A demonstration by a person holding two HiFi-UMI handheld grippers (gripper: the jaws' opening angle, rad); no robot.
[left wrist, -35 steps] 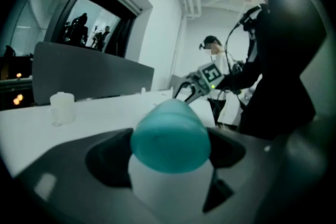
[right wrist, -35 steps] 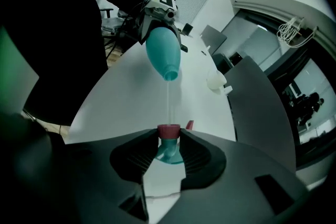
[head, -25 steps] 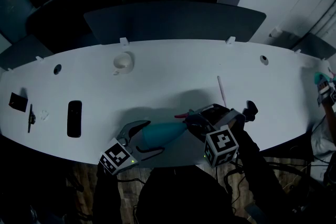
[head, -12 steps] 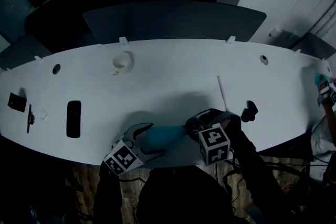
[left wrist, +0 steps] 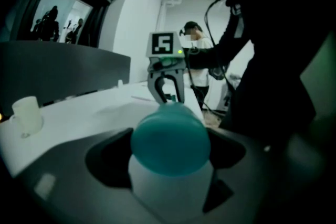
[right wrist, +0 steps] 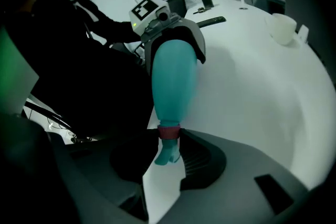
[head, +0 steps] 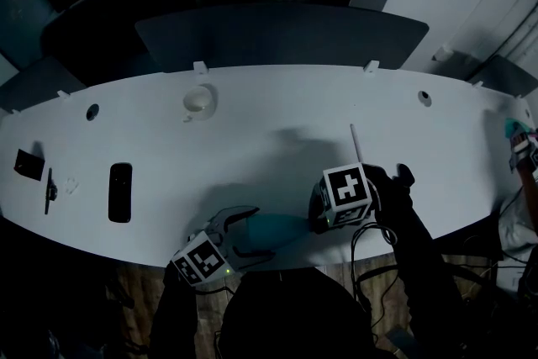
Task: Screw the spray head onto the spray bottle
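Teal plastic fills both gripper views: one spray bottle (right wrist: 173, 78) hangs roughly level over the near edge of the white table (head: 269, 122), spanning the two grippers. The left gripper (left wrist: 170, 144) is clenched on the bottle's rounded base. The right gripper (right wrist: 169, 139) is clamped on the one spray head (right wrist: 168, 152), just past its red collar (right wrist: 169, 132), which sits at the bottle's neck.

The step in hand looks like the threading itself. The head is seated, though how tight it is cannot be told. The next move calls for rolling the right gripper about the bottle's long axis while the left holds the body against turning.

Farther back lie one thin white stick (head: 356, 143) and one black oblong device (head: 120, 191), and beyond them stands one white cup (head: 197, 99).
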